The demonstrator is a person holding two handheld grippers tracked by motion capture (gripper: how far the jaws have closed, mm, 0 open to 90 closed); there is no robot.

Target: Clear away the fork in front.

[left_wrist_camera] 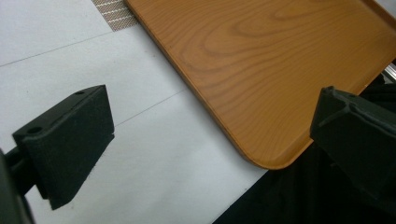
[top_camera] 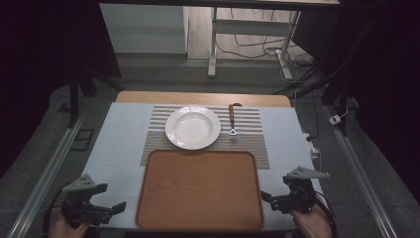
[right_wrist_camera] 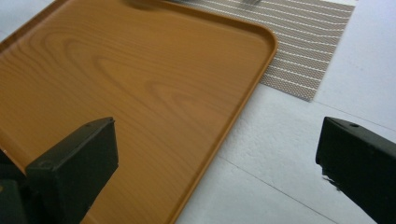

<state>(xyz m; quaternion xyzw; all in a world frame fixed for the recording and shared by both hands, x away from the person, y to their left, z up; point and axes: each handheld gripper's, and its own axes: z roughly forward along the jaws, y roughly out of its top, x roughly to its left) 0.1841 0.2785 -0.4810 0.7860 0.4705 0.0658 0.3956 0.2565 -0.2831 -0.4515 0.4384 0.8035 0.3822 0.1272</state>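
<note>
We count one wooden tray (top_camera: 200,191), one white plate (top_camera: 193,127), one spoon (top_camera: 233,120), one striped placemat (top_camera: 257,144). Our left gripper (top_camera: 119,207) and right gripper (top_camera: 265,196) flank the tray's near corners — both spread wide, empty — bare tabletop (top_camera: 119,144) beside each.

White-covered table (top_camera: 119,144) bears striped placemat (top_camera: 257,148) and wooden tray (top_camera: 198,191).

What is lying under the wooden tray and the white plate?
The plate sits on a striped placemat, beside a small utensil. The tray overlaps the placemat's near edge and the white table cover; what it covers stays hidden.
</note>
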